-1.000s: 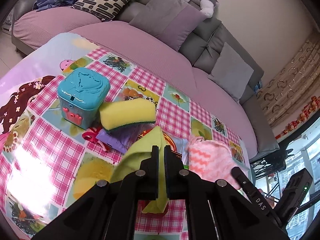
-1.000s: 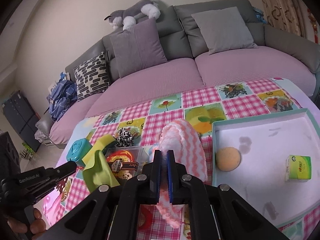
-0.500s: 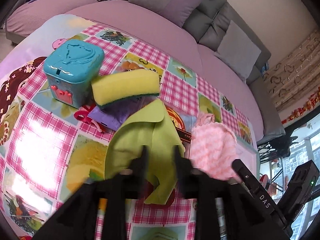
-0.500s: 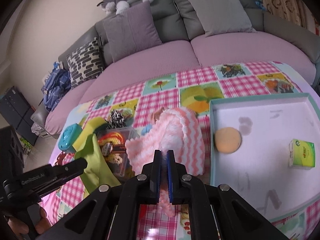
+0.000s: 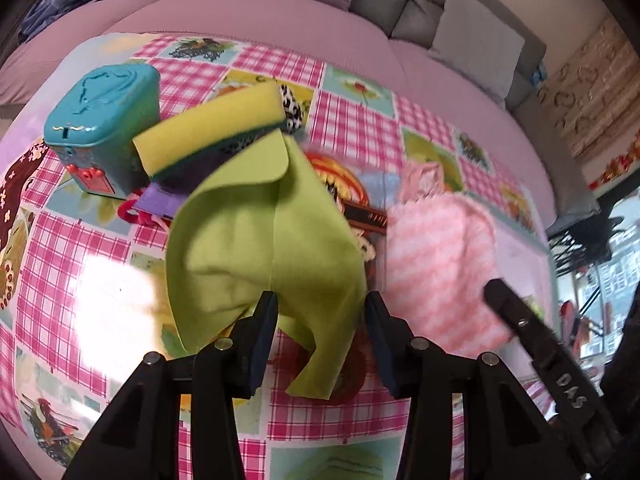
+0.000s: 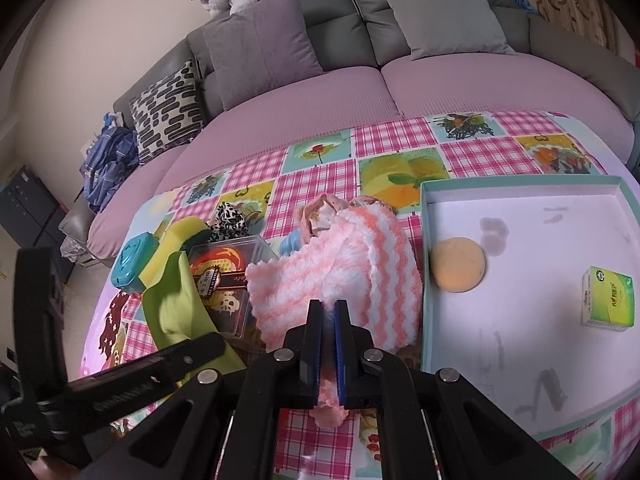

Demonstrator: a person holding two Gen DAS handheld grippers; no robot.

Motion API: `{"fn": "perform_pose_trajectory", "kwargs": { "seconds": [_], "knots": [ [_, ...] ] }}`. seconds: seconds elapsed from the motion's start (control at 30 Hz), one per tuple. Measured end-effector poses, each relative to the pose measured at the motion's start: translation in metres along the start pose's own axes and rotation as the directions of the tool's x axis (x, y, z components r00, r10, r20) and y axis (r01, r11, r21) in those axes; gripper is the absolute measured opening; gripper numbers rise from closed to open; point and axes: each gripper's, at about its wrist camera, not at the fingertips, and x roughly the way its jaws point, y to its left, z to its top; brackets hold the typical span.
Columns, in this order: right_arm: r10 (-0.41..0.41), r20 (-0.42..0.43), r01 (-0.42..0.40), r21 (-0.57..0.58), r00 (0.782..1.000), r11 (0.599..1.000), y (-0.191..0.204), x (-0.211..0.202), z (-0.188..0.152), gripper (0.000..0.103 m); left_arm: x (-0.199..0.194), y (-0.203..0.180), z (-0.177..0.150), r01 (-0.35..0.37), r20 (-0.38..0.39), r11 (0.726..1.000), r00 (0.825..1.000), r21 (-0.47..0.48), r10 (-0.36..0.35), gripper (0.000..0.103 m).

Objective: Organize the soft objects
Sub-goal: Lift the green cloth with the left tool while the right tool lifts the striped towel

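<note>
Left wrist view: your left gripper (image 5: pixel 320 320) had its jaws spread wide, with the green cloth (image 5: pixel 264 240) sitting between and ahead of them, not pinched. The cloth lay crumpled on the checkered tablecloth (image 5: pixel 352 128), its far edge draped against the yellow sponge (image 5: pixel 208 128). That sponge leaned on the teal toy box (image 5: pixel 100 120), touching it. A purple item (image 5: pixel 160 204) lay under the sponge and cloth; I couldn't tell what it was.

Right wrist view: your right gripper (image 6: pixel 329 344) was clamped on the pink-and-white knitted cloth (image 6: pixel 340 264), fabric squeezed between the pads and poking out below them. The rest of the cloth was bunched just left of the tray (image 6: pixel 424 264), touching its wall. Inside the tray sat an orange round puff (image 6: pixel 458 264) near the left wall and a green packet (image 6: pixel 608 300), well apart. A clear plastic box (image 6: pixel 228 272) stood between the green cloth and the knitted cloth.
</note>
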Motion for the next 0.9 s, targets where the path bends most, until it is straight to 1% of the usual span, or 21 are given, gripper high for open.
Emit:
{"fn": "perform_pose_trajectory", "kwargs": {
  "seconds": [0.1, 0.17, 0.2, 0.23, 0.33, 0.37, 0.47, 0.6, 0.7, 0.9],
  "knots": [
    [0.001, -0.004, -0.001, 0.001, 1.0, 1.0, 0.0, 0.001, 0.0, 0.006, 0.01, 0.0, -0.002, -0.014, -0.026, 1.0, 1.0, 0.006, 0.014, 0.046],
    [0.002, -0.006, -0.002, 0.002, 1.0, 1.0, -0.001, 0.001, -0.001, 0.006, 0.013, 0.001, -0.003, -0.022, -0.03, 1.0, 0.999, 0.01, 0.022, 0.046],
    [0.002, -0.005, -0.002, 0.003, 1.0, 1.0, -0.001, 0.0, 0.0, 0.006, 0.013, 0.001, -0.003, -0.023, -0.03, 1.0, 0.999, 0.013, 0.024, 0.041],
    [0.003, -0.005, -0.003, 0.003, 1.0, 1.0, -0.001, 0.0, 0.0, 0.006, 0.011, 0.001, -0.003, -0.02, -0.022, 1.0, 1.0, 0.017, 0.021, 0.028],
    [0.002, -0.001, -0.002, 0.001, 1.0, 1.0, -0.001, -0.002, 0.0, 0.006, 0.002, 0.0, -0.003, 0.016, 0.002, 0.999, 1.0, 0.032, -0.016, 0.01],
    [0.003, -0.001, -0.003, 0.001, 1.0, 1.0, -0.001, -0.002, 0.0, 0.006, 0.002, 0.0, -0.002, 0.021, 0.004, 0.999, 1.0, 0.036, -0.021, 0.008],
    [0.008, 0.005, -0.008, 0.001, 1.0, 1.0, -0.001, -0.004, 0.0, 0.006, -0.005, 0.0, -0.001, 0.034, 0.022, 0.999, 0.999, 0.043, -0.035, 0.006],
    [0.023, 0.044, -0.023, 0.0, 0.999, 1.0, 0.0, -0.014, 0.003, 0.006, -0.029, -0.001, 0.001, 0.029, 0.104, 0.997, 0.994, 0.07, -0.036, 0.004],
    [0.039, 0.081, -0.039, -0.003, 0.996, 0.999, 0.002, -0.024, 0.006, 0.006, -0.043, -0.004, 0.005, 0.043, 0.153, 0.995, 0.987, 0.091, -0.057, 0.004],
    [0.075, 0.153, -0.075, -0.005, 0.985, 0.997, 0.004, -0.05, 0.016, 0.006, -0.063, -0.019, 0.013, 0.053, 0.2, 0.99, 0.977, 0.133, -0.079, 0.004]
  ]
}}
